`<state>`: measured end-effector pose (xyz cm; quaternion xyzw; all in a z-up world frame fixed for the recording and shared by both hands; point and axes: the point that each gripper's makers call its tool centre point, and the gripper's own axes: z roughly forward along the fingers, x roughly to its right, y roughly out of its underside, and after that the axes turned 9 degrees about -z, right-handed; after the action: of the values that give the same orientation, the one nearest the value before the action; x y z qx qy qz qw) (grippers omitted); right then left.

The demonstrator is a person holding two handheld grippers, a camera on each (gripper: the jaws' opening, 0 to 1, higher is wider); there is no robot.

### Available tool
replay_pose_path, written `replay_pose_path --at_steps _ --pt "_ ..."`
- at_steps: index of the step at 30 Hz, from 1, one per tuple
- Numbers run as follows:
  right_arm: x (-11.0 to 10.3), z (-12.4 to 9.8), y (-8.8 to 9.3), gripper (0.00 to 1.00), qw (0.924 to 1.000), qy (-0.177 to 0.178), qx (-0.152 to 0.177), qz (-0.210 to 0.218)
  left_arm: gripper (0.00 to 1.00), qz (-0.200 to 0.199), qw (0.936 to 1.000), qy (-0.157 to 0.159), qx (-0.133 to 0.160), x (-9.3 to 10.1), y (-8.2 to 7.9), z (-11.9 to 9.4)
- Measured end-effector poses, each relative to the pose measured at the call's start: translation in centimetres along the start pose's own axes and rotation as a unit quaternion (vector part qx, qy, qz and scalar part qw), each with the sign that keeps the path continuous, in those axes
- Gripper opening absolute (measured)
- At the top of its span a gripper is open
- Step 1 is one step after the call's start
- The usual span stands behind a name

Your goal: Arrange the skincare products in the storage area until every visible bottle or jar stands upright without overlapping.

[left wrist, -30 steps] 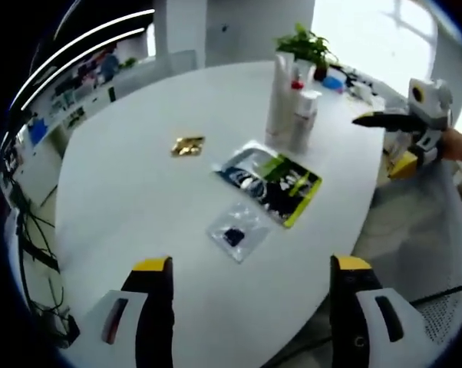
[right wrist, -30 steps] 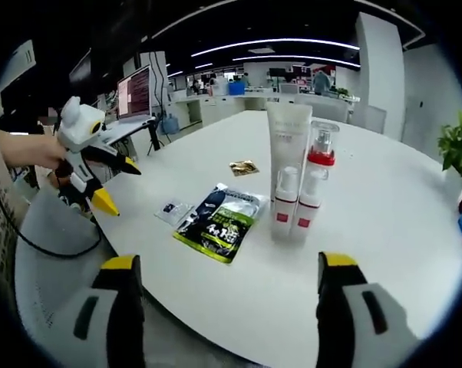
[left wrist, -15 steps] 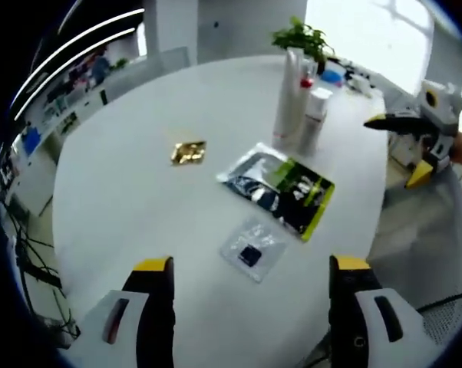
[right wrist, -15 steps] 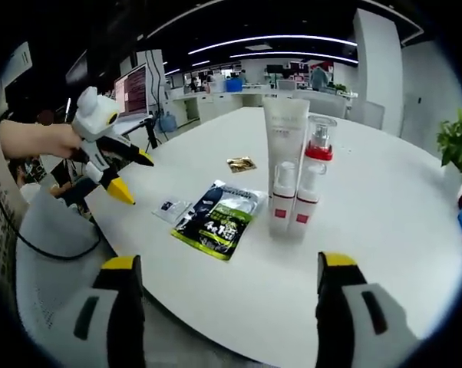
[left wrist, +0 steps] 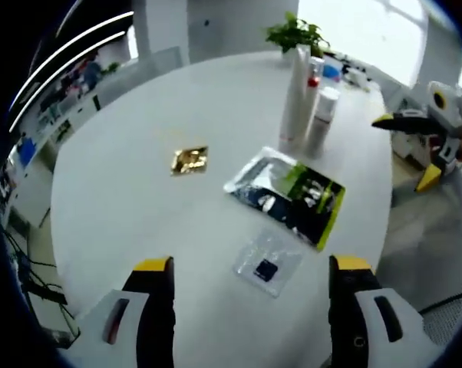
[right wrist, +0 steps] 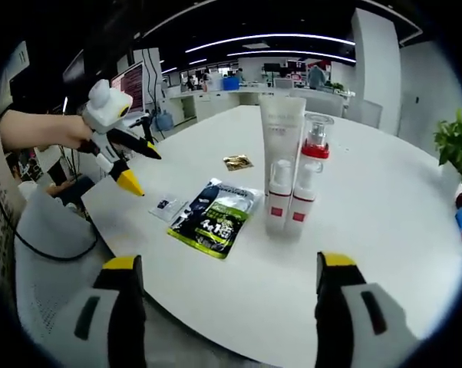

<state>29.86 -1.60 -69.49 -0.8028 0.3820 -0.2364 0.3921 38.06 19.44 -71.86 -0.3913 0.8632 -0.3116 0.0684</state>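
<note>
Several skincare containers stand upright in a tight cluster on the white round table [right wrist: 369,230]: a tall white tube [right wrist: 282,138], a pump bottle with a red collar [right wrist: 316,146] and two small white bottles with red labels [right wrist: 275,203]. In the left gripper view the cluster [left wrist: 306,96] is at the table's far side. My left gripper [left wrist: 251,264] is open above the table's near edge, and it is also seen held by a hand [right wrist: 145,172]. My right gripper [right wrist: 229,262] is open and holds nothing, short of the bottles; it hangs off the table's edge [left wrist: 404,151].
A black and green pouch [left wrist: 288,193] lies flat near the bottles. A small clear bag [left wrist: 265,264] and a gold sachet [left wrist: 189,159] lie on the table. A potted plant [left wrist: 296,32] stands beyond the bottles. A grey mesh chair [right wrist: 54,253] stands beside the table.
My left gripper has moved forward over the table, toward the pouch and clear bag. The right gripper and the bottles have hardly moved.
</note>
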Motion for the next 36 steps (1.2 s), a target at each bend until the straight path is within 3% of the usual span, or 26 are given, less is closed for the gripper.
replay_pose_path --at_steps 36 --pt "0.3 0.0 0.4 0.93 0.9998 0.015 -0.011 0.002 0.79 0.008 0.9998 0.010 -0.013 -1.5 -1.9 3.1"
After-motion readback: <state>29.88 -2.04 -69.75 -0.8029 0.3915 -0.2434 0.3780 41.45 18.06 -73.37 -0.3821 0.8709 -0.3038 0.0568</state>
